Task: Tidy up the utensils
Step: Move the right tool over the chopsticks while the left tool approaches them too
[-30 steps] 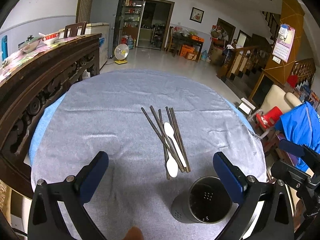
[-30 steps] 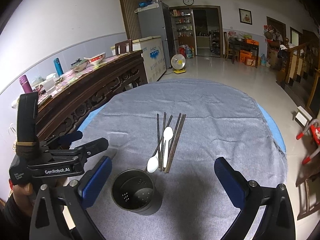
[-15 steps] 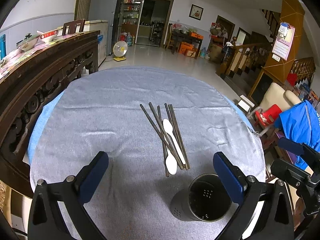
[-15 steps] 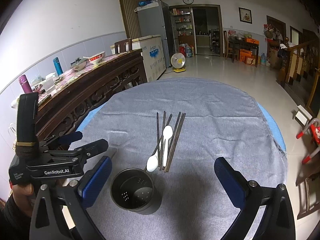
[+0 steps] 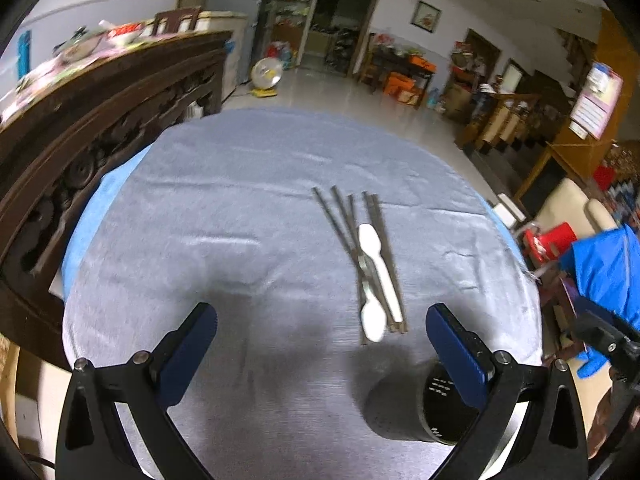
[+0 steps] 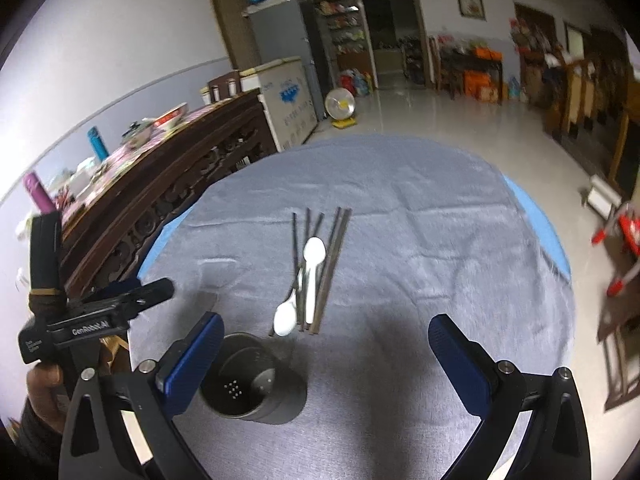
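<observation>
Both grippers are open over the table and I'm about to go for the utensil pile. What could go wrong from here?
1. The spoons lie on top of and among the chopsticks, touching them; gripping one will likely drag or scatter the others.
2. The holder stands loose on the cloth, right beside the right gripper's left finger; a sideways move might tip it.
3. The left gripper has its right finger overlapping the holder in its view, so the two grippers may collide there.
</observation>
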